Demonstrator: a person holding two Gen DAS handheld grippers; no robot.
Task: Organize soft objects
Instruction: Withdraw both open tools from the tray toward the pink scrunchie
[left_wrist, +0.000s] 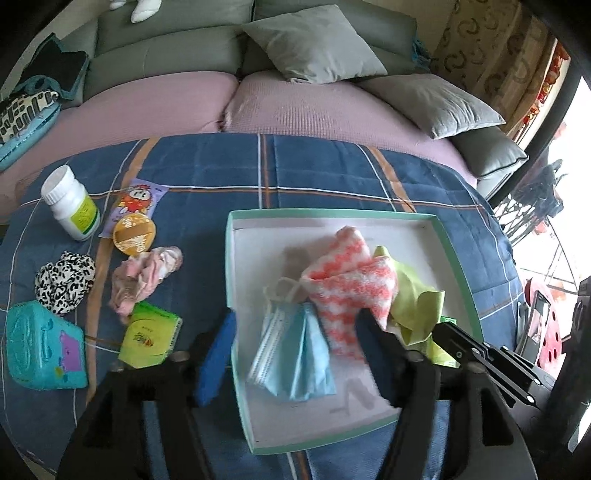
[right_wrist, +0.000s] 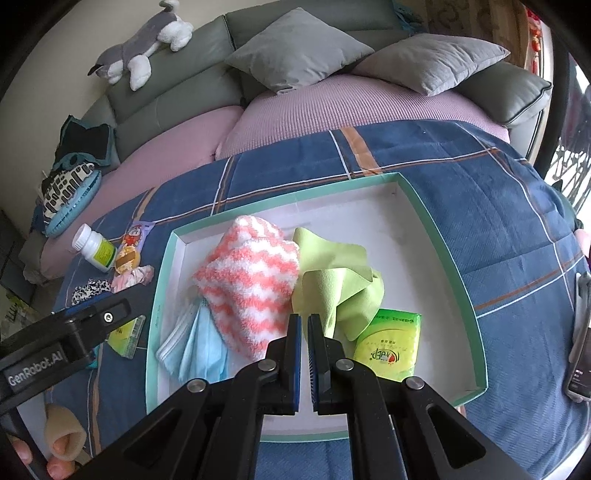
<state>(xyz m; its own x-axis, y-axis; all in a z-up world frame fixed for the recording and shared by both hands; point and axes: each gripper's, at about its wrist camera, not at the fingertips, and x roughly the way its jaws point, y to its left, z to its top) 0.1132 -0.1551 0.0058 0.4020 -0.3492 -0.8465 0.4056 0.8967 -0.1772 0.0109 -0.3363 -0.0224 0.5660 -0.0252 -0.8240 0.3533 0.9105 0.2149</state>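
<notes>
- Nearest the lens, the right gripper has its fingers almost together with nothing between them, poised over the near part of the box.
- The left gripper is spread wide and empty, just above the blue mask.
- Ahead of both tools, the box already holds the mask, striped fuzzy cloth, green cloth and a tissue pack.
- By my reading, the sorting is well along: left of the left tool, the pink crumpled cloth and leopard scrunchie remain outside the box.
</notes>
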